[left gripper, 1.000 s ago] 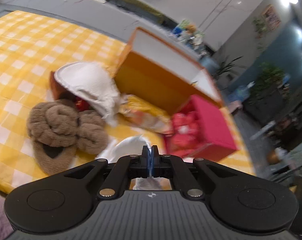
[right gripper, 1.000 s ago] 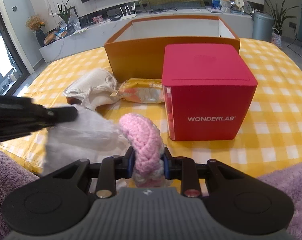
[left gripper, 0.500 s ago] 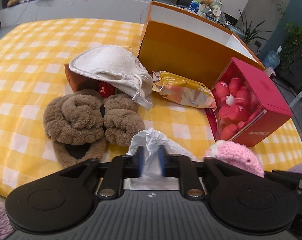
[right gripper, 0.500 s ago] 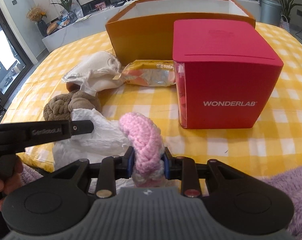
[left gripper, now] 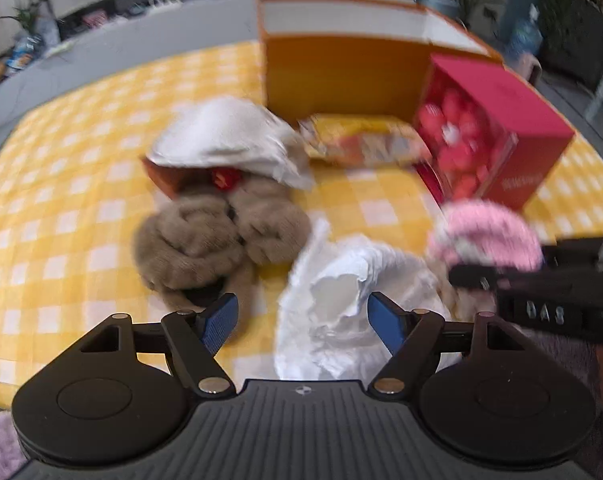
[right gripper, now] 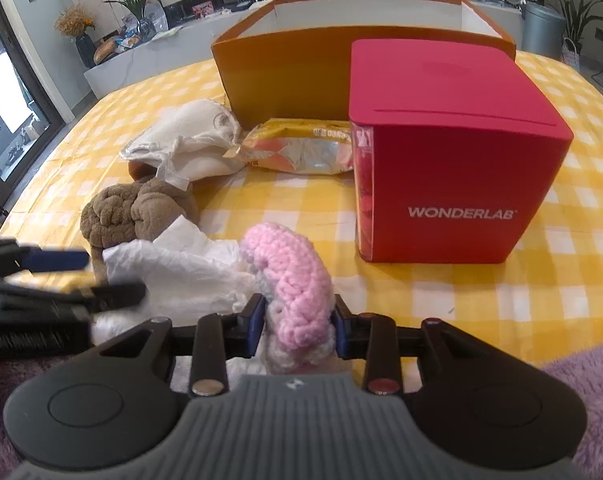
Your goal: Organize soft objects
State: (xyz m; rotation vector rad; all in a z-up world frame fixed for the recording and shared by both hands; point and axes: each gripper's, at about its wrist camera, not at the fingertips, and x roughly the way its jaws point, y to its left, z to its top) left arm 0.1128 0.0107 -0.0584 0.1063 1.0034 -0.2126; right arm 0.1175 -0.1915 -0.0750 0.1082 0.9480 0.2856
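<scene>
Pink crochet ring (right gripper: 291, 280) in right tool (right gripper: 297, 322), crumpled white bag (left gripper: 353, 312)

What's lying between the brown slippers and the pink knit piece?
Crumpled white tissue lies between the brown slippers and pink knit piece; the right wrist view shows it.

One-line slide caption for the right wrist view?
Right gripper, fingers opening around a pink crocheted piece, beside crumpled white plastic, before a red WONDERLAB box.

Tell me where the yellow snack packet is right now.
In the right wrist view the yellow snack packet lies flat on the checked cloth, just in front of the orange box, between the white pouch and the red WONDERLAB box.
</scene>
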